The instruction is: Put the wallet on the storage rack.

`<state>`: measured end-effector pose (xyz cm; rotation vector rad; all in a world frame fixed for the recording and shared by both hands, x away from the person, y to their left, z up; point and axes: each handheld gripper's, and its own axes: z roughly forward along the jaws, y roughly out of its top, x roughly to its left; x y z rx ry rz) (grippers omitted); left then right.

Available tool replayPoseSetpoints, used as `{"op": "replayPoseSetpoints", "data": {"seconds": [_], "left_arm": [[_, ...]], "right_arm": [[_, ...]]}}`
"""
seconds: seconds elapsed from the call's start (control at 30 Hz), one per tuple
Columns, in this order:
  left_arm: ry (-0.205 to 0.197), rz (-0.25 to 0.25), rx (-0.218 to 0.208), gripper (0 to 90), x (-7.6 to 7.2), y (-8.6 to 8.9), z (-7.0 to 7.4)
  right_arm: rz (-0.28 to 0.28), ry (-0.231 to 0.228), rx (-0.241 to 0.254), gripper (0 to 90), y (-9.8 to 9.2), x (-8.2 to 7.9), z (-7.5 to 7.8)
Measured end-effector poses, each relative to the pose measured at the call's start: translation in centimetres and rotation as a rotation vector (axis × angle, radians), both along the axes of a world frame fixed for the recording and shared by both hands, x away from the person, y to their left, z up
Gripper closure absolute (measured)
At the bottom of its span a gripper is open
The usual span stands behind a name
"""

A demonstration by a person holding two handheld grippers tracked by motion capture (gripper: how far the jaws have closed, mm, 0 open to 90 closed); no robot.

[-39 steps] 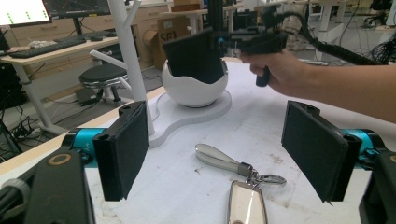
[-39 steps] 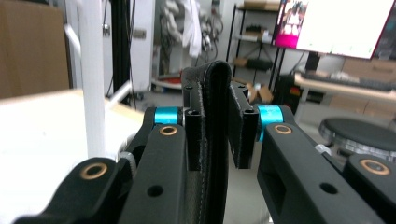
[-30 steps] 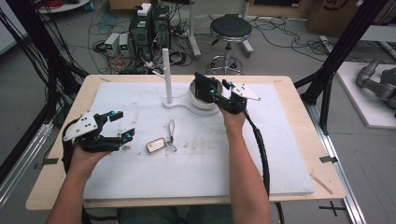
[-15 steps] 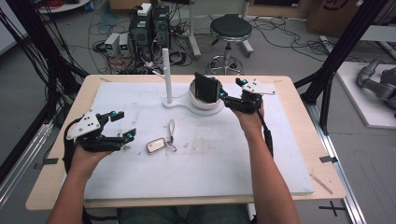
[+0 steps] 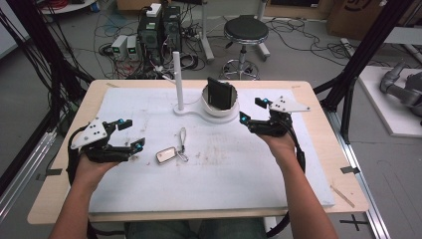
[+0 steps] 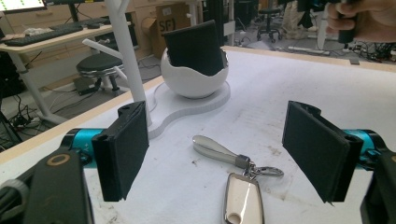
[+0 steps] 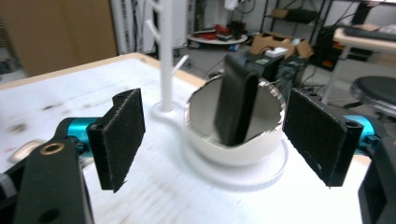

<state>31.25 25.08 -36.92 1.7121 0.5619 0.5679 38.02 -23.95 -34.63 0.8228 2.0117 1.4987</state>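
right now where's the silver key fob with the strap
The silver key fob with its strap lies flat on the white table mat, left of centre in the high view, just right of the left gripper, untouched.

- black wallet (image 5: 221, 93) stands upright inside the white bowl (image 5: 220, 107) of a stand with a post
- silver key fob (image 5: 166, 155) with strap lies flat on the white mat (image 5: 224, 164); well apart from the bowl
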Motion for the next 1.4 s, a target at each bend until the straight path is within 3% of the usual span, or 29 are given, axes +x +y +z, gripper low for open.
{"op": "replayPoseSetpoints", "data": {"seconds": [0.17,0.3,0.37,0.97,1.4], "left_arm": [[0.007,-0.005,0.001,22.6,0.0,-0.1,-0.1],[0.016,-0.008,0.005,22.6,0.0,-0.2,-0.4],[0.021,-0.010,0.015,22.6,0.2,-0.2,-0.5],[0.053,-0.018,0.031,22.4,0.5,-0.7,-1.3],[0.062,0.017,0.042,22.4,0.2,-1.1,-1.1]], "right_arm": [[0.040,0.042,-0.005,21.5,-0.5,-1.7,-1.6],[0.035,0.057,0.030,21.5,-1.3,-2.8,-3.3],[0.033,0.088,0.024,21.4,-1.6,-2.8,-3.8],[0.008,0.061,0.020,21.0,-2.2,-3.0,-3.5],[0.012,0.061,0.010,21.0,-2.1,-2.9,-3.6]]}}
